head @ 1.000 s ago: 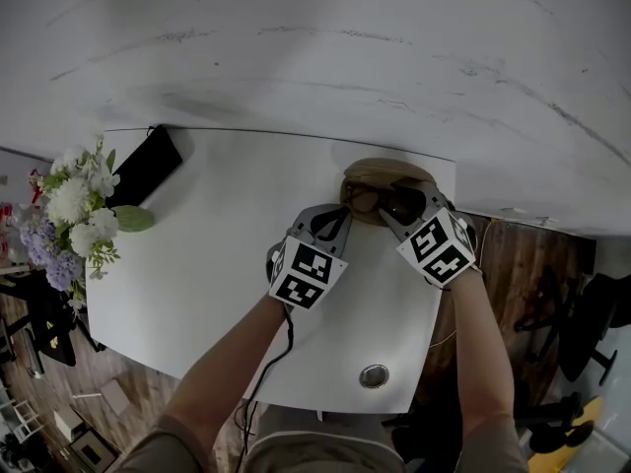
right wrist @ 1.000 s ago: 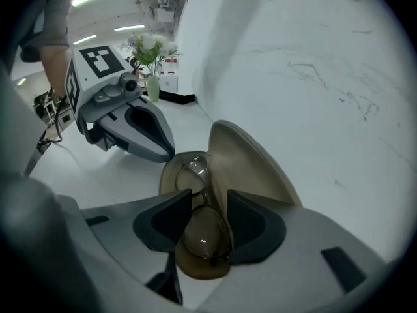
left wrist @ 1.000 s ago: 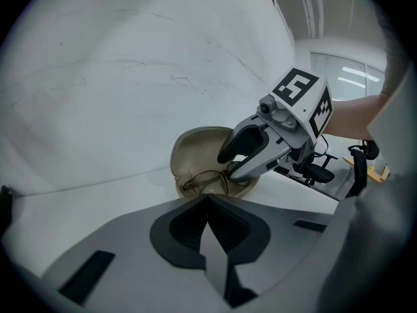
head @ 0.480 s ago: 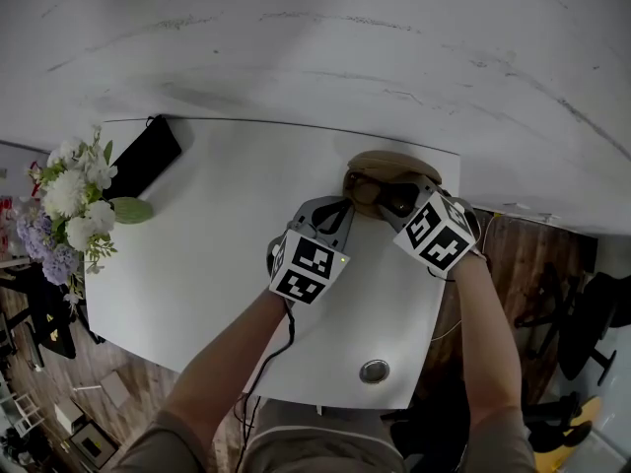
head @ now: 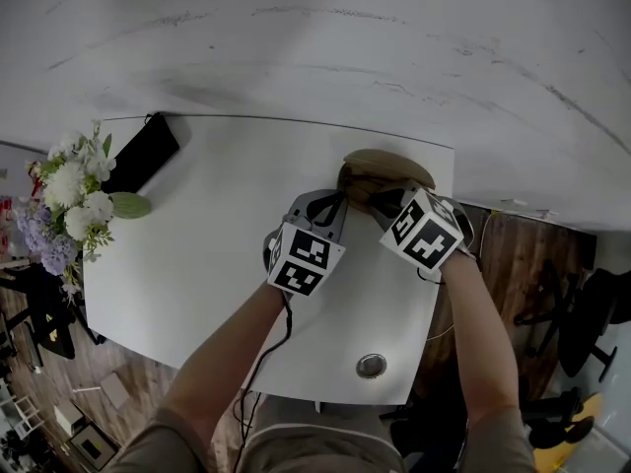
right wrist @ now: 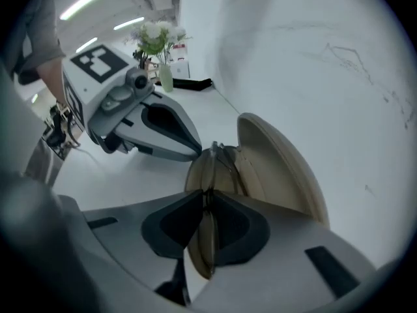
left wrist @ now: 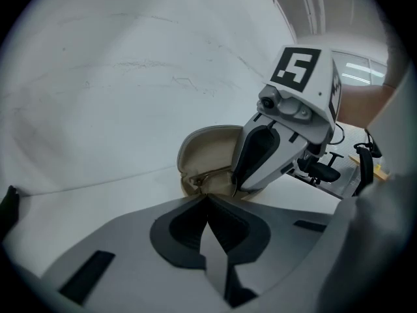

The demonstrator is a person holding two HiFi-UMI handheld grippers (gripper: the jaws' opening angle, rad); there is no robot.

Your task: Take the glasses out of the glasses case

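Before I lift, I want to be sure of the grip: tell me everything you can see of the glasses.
The glasses have brownish tinted lenses in a thin frame. They stand on edge in the open beige case, by its raised lid. The right gripper, whose jaws have just been closing, pinches one lens edge-on.

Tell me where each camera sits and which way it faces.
Head view: on the person's head, looking steeply down at the white table; both forearms, left gripper and right gripper show.
Left gripper view: rides the left gripper, looks along its closed jaws at the glasses case; the right gripper shows.
Right gripper view: rides the right gripper, whose jaws have just been closing on the glasses.
Shared: both gripper views show the glasses case and the other gripper.
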